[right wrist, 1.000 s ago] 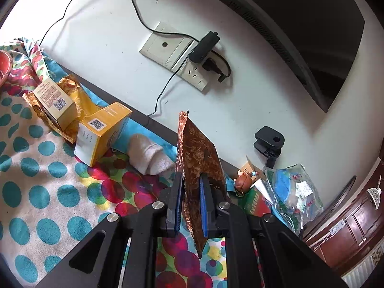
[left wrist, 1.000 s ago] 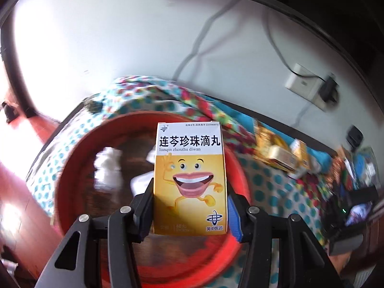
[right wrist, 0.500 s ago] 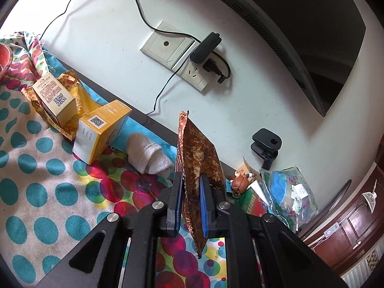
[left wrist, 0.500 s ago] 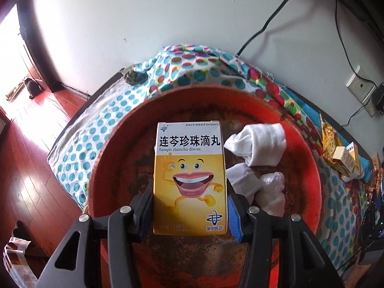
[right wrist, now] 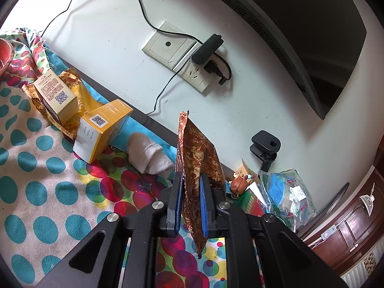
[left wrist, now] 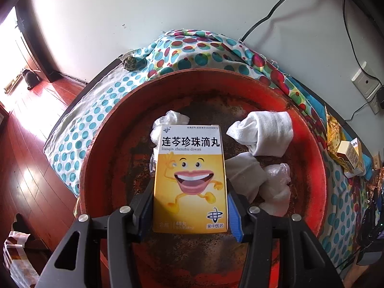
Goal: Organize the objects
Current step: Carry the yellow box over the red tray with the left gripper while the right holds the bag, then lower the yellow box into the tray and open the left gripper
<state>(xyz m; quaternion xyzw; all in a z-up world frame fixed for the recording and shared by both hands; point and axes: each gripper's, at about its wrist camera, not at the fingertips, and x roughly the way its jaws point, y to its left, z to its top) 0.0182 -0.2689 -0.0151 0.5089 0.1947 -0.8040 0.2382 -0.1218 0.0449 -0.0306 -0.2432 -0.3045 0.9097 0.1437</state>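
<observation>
Swinging in over the red basin (left wrist: pixel 100 158), the left gripper (left wrist: pixel 190 206) now looks deeper into it than a second ago, and more of the white bundles inside has come into view. Its jaws are clamped on the sides of the yellow medicine box (left wrist: pixel 190 180), held upright with the smiling cartoon mouth facing the camera, above the basin's rusty floor. Behind the box sits a rolled white sock (left wrist: pixel 264 132), with crumpled plastic wrap (left wrist: pixel 276 182) just beside it toward the basin's right wall. Over on the right, the right gripper (right wrist: pixel 189 206) has hardly shifted: its jaws pinch a brown foil packet (right wrist: pixel 196 153), standing on edge above the polka-dot tablecloth (right wrist: pixel 36 192). Near the table's back edge lie two small boxes (right wrist: pixel 103 129) and a grey sock (right wrist: pixel 148 153), well apart from the packet.
</observation>
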